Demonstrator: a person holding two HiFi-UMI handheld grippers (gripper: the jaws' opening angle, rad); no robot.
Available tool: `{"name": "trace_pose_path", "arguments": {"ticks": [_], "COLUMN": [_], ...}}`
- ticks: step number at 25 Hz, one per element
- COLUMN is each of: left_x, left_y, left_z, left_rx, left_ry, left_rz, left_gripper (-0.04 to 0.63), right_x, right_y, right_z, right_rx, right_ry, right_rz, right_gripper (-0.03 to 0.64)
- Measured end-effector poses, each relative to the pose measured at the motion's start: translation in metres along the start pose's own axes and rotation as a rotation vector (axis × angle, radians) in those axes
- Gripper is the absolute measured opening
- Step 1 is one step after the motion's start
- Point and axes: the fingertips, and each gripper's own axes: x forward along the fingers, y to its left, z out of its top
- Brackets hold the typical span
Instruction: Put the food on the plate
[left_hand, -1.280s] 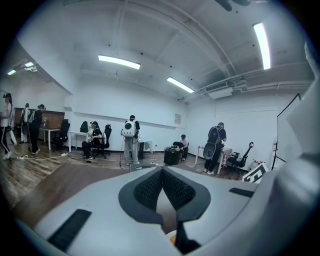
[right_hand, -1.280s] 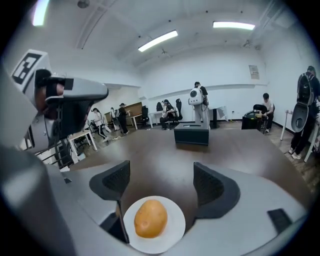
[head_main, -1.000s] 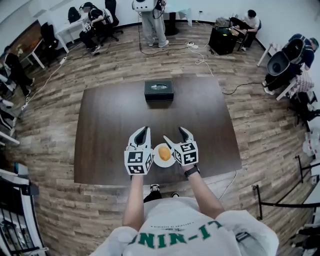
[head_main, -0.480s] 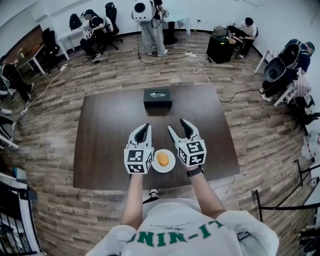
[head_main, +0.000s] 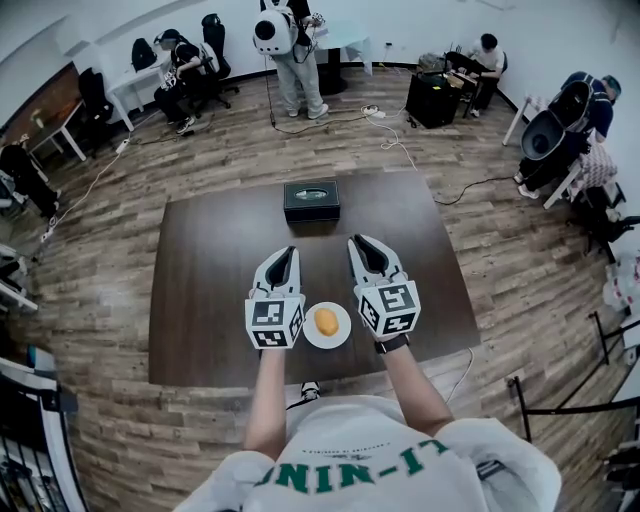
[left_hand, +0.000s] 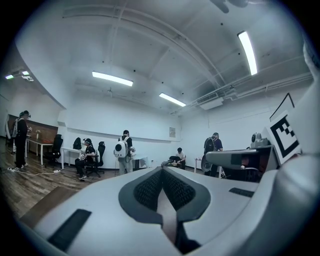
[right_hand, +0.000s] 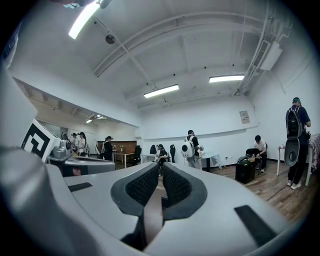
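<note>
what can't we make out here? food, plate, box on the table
Head view: the food is too small to identify, and its underside is hidden against the plate.
Head view: the marking on top of the dark box is too small to read.
Left and right gripper views: both look across the room, so neither shows the plate or the food.

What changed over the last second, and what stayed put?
The right gripper drew off the plate to its right side, and its jaws have just been closing on nothing. The food stayed on the plate. The left gripper stayed shut beside it, and the black box did not move.
</note>
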Motion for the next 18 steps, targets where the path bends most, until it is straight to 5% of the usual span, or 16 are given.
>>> {"name": "trace_pose_path", "arguments": {"ticks": [2,18], "left_x": [0.0011,0.0015], "left_y": [-0.0011,-0.0029], "left_z": [0.0020,0.0082], "left_rx": [0.003,-0.018], "left_ry": [-0.007,-0.033], "left_rz": [-0.003,-0.017], "left_gripper": [0.012,0.012], "right_x": [-0.0015,-0.0035], "right_y": [-0.0018,-0.0043], "right_z": [0.0004,-0.0013], "right_rx": [0.001,0.001], "right_ry": [-0.005,0.004], "right_rz": [-0.007,-0.006], "right_gripper": [0.017,0.017]}}
